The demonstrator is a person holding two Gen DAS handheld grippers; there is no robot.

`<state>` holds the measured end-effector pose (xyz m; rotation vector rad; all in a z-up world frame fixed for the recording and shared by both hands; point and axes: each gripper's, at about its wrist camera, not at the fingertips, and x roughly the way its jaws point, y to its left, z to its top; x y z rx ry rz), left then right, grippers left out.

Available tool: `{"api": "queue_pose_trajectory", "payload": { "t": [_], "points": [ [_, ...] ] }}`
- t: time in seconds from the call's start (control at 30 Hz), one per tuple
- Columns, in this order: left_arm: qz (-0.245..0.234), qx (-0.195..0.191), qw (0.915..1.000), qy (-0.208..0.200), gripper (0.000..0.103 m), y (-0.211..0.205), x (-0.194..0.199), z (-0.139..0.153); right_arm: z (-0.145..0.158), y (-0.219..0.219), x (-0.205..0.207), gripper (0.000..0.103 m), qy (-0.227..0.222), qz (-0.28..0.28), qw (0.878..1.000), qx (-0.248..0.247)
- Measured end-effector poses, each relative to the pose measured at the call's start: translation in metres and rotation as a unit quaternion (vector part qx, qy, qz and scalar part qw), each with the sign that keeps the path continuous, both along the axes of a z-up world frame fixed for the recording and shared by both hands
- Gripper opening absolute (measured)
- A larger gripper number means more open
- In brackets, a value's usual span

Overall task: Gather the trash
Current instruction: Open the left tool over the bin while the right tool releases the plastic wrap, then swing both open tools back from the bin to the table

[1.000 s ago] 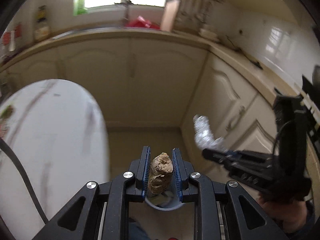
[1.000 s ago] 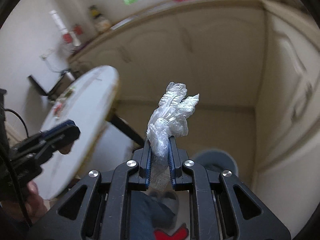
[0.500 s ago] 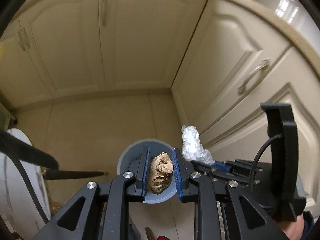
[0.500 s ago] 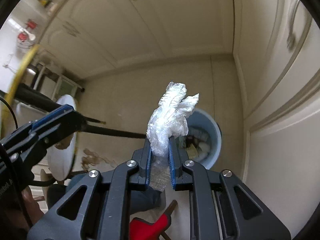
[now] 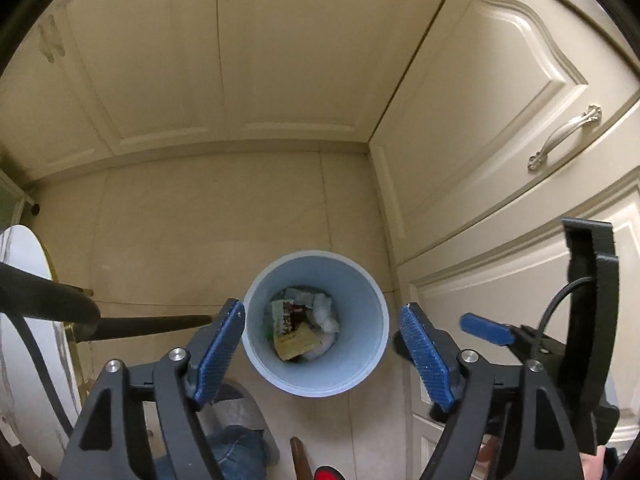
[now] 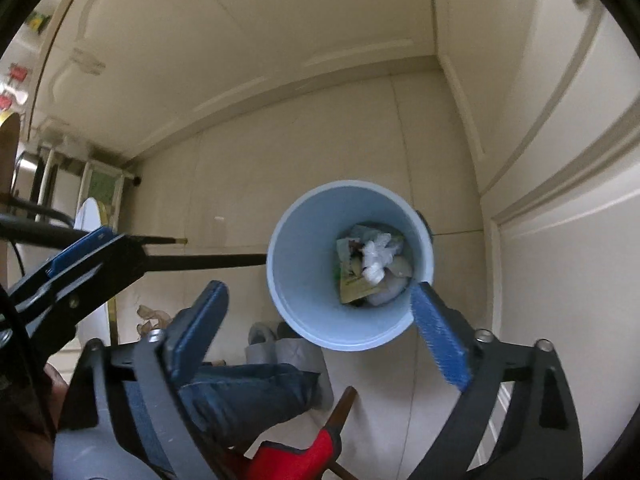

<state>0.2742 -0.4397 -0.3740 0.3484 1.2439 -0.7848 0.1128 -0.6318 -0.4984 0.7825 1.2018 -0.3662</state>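
A pale blue trash bin (image 5: 360, 292) stands on the floor in the cabinet corner, directly below both grippers. My left gripper (image 5: 322, 312) points down over it, its jaws opening wide with nothing between them. My right gripper (image 6: 318, 286) also hangs above the bin (image 6: 304, 272), jaws opening and empty. The crumpled clear plastic (image 6: 376, 258) lies on top of the rubbish inside, beside a yellow wrapper (image 5: 296, 342). I cannot pick out the brown lump among the trash. The right gripper's blue fingertip (image 5: 484, 328) shows at the right of the left wrist view.
Cream cabinet doors close in the corner, one with a metal handle (image 5: 564, 136). A round white table (image 5: 24, 300) and its dark leg (image 5: 152, 324) are at the left. A person's jeans leg (image 6: 248, 392), a grey shoe (image 6: 288, 352) and a red-handled tool (image 6: 296, 456) are below.
Both grippers came down over the bin and their jaws spread apart. The brown lump left the left gripper and the clear plastic left the right one; the plastic now lies in the bin.
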Motion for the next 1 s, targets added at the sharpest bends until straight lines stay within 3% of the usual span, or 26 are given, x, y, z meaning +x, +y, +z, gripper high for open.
{"api": "queue_pose_trajectory", "payload": {
  "t": [0.07,0.23,0.43,0.57,0.7,0.77,0.87,1.0],
  "points": [
    [0.000,0.000,1.0000,-0.007,0.076,-0.005,-0.005,0.001,0.003,-0.004,-0.006,0.103,-0.006,-0.014,1.000,-0.002],
    [-0.010,-0.015,0.9989,-0.042,0.078,0.007,-0.030,0.028,0.020,-0.009,-0.020,0.103,-0.036,-0.049,0.998,0.009],
    [-0.025,-0.061,0.9928,-0.100,0.078,0.036,-0.071,0.093,0.068,-0.006,-0.033,0.103,-0.092,-0.076,0.993,0.007],
    [-0.026,-0.104,0.9819,-0.156,0.085,0.073,-0.100,0.148,0.119,0.004,-0.037,0.103,-0.140,-0.084,0.986,-0.012],
    [0.005,-0.137,0.9691,-0.205,0.089,0.121,-0.116,0.193,0.174,0.025,-0.028,0.103,-0.184,-0.063,0.980,-0.043],
    [0.027,-0.148,0.9631,-0.223,0.090,0.149,-0.118,0.211,0.205,0.044,-0.019,0.103,-0.207,-0.043,0.975,-0.061],
    [0.069,-0.161,0.9522,-0.250,0.099,0.193,-0.121,0.234,0.246,0.080,0.000,0.103,-0.240,-0.005,0.967,-0.081],
    [0.135,-0.154,0.9398,-0.274,0.102,0.256,-0.124,0.254,0.293,0.142,0.032,0.103,-0.281,0.059,0.953,-0.098]
  ]
}}
